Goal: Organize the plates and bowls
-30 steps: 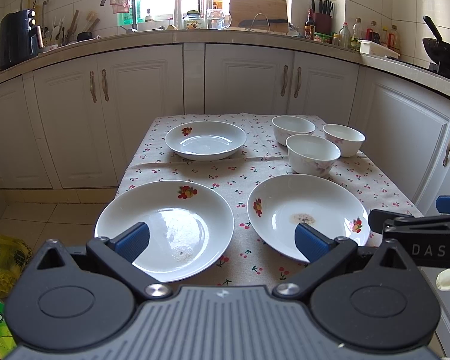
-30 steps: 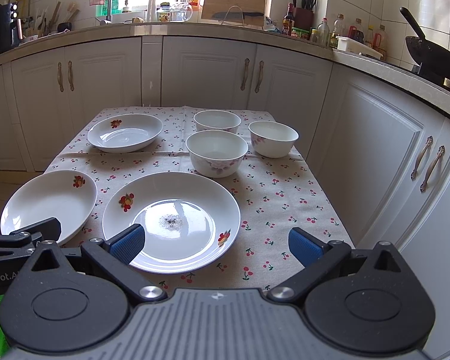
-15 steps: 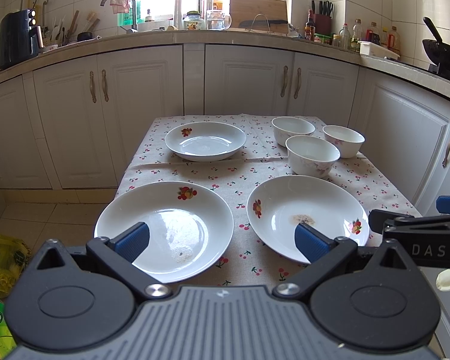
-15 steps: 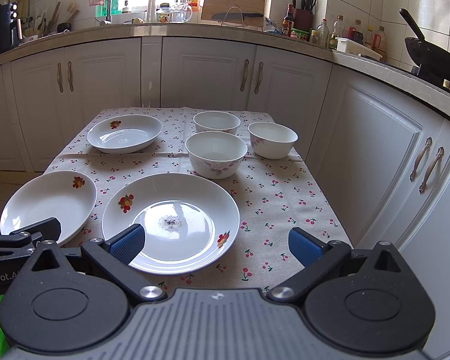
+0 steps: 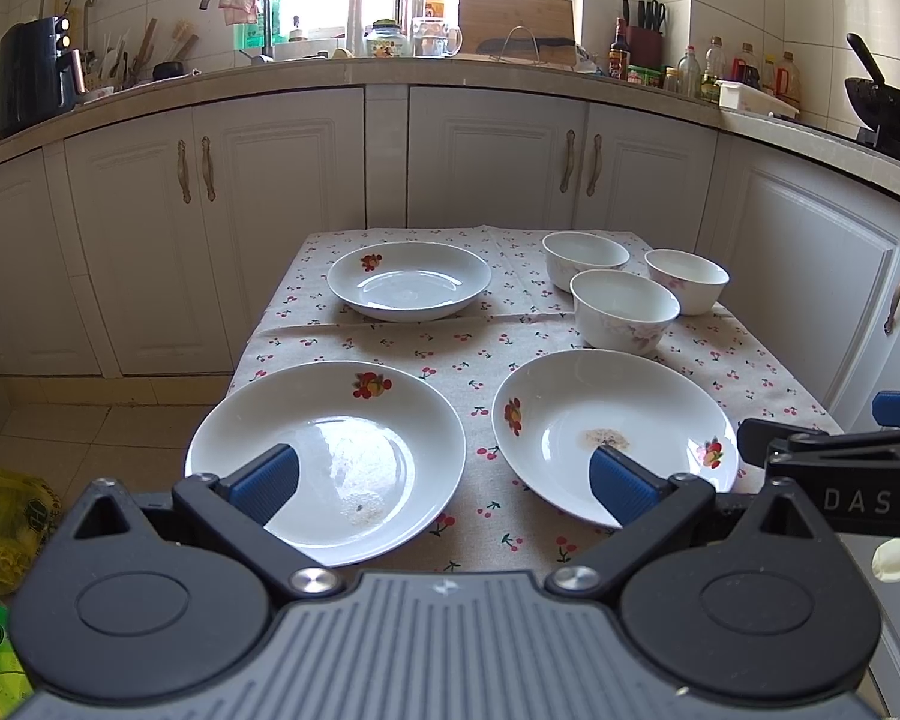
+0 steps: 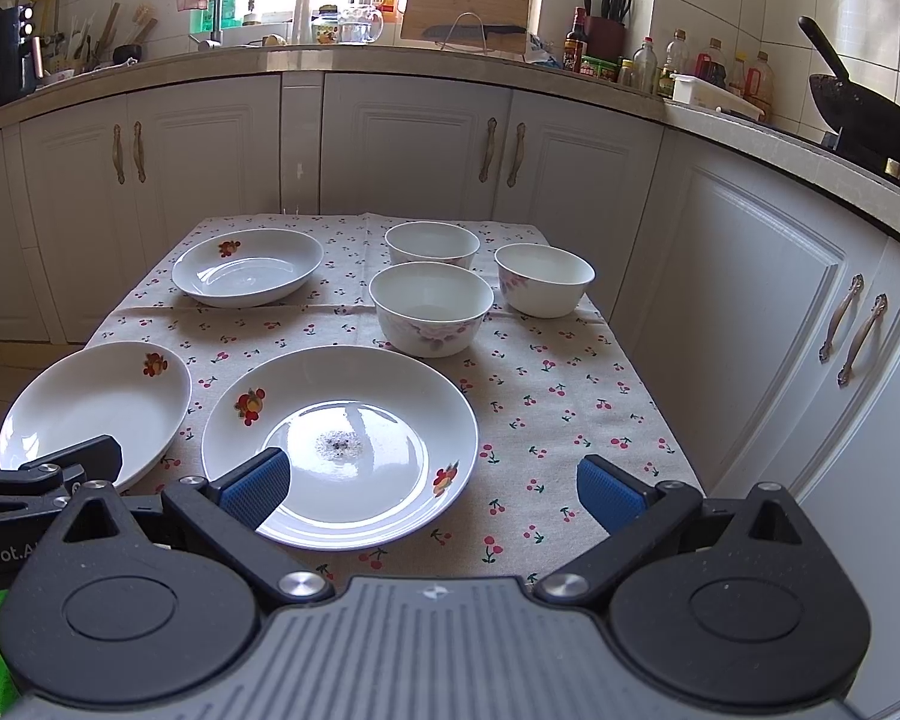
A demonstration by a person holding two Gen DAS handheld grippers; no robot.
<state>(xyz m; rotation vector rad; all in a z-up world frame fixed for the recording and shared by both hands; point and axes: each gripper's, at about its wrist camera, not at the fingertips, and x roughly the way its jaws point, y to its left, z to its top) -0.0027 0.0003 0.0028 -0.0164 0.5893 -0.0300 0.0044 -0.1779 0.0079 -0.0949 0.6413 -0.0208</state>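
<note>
Crockery is sitting unsorted across the cherry-print tablecloth (image 5: 390, 354), and nothing is being held yet. Three plates are lying apart from one another: the near left plate (image 5: 330, 456) and the near right plate (image 5: 612, 426) are resting side by side at the front edge, while the far plate (image 5: 408, 288) is sitting alone toward the back left. Three bowls are clustering at the back right, the front bowl (image 5: 624, 312) just behind the near right plate, with the back bowl (image 5: 585, 255) and the right bowl (image 5: 687, 279) close beside it but none nested.

The left gripper (image 5: 444, 474) is hanging low at the table's near edge with its blue pads spread wide and nothing between them, lined up over the gap between the two front plates. The right gripper (image 6: 429, 486) is hovering alongside it, also gaping and empty, its left pad over the rim of the near right plate (image 6: 342, 438). That plate is showing a small dark speck at its centre.

Being nearest, the two front plates seem the natural start; I would guess one is going to be taken by the rim and stacked on the other, since shallow glazed rims are offering the only edge for a pinch and may slip.
</note>
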